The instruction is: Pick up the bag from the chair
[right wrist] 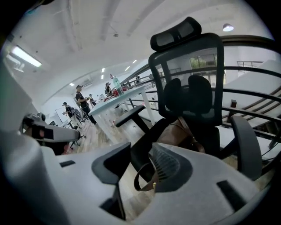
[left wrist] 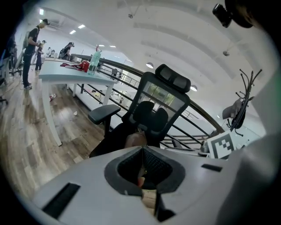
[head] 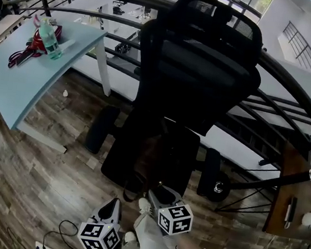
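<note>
A dark brown bag (head: 153, 155) lies on the seat of a black office chair (head: 198, 70). Its strap loop (head: 132, 194) hangs over the seat's front edge. My right gripper (head: 159, 193) is at that front edge, open, and in the right gripper view the strap loop (right wrist: 139, 179) sits in the gap between its jaws (right wrist: 138, 166), with the bag (right wrist: 181, 132) just beyond. My left gripper (head: 114, 205) is lower left of the seat, apart from the bag. In the left gripper view its jaws (left wrist: 141, 165) meet along a thin line, and the bag (left wrist: 135, 139) shows above them.
A pale blue table (head: 20, 86) stands at the left with a bottle (head: 49, 39) and red cords. A curved black railing (head: 294, 81) runs behind the chair. A wooden side table (head: 295, 198) is at the right. A cable (head: 65, 231) lies on the wood floor. People stand far off.
</note>
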Action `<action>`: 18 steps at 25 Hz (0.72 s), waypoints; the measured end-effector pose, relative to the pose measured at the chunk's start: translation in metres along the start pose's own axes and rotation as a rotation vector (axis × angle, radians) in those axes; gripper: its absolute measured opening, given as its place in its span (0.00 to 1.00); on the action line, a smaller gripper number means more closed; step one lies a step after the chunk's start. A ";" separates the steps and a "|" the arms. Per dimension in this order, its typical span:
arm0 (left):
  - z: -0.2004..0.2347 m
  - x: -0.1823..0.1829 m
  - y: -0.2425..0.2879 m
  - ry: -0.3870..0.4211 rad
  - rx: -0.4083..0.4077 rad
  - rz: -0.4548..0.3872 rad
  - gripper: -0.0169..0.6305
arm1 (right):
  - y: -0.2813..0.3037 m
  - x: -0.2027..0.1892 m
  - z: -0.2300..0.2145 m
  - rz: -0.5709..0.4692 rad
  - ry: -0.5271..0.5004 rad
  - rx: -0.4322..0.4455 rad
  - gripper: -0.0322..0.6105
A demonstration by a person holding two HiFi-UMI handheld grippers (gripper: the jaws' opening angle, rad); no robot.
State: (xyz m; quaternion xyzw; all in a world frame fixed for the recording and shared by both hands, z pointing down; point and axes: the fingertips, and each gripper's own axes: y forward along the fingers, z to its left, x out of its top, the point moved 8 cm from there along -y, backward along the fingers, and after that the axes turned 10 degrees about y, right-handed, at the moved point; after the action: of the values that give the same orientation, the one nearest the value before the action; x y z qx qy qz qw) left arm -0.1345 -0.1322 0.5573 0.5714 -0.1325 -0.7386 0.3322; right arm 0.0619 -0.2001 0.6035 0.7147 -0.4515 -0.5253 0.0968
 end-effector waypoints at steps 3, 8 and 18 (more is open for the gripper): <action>0.007 -0.005 0.015 -0.002 0.011 0.013 0.03 | 0.023 -0.014 -0.015 0.045 0.002 -0.009 0.32; 0.013 -0.015 0.038 -0.017 0.032 0.030 0.03 | 0.057 -0.036 -0.039 0.099 0.001 -0.032 0.34; 0.031 -0.033 0.069 -0.047 0.058 0.065 0.03 | 0.130 -0.072 -0.069 0.224 -0.042 -0.076 0.39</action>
State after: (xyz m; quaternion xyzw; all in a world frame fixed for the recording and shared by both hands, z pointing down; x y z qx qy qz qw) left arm -0.1354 -0.1679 0.6321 0.5587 -0.1802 -0.7365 0.3361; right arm 0.0468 -0.2440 0.7604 0.6445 -0.5101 -0.5429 0.1723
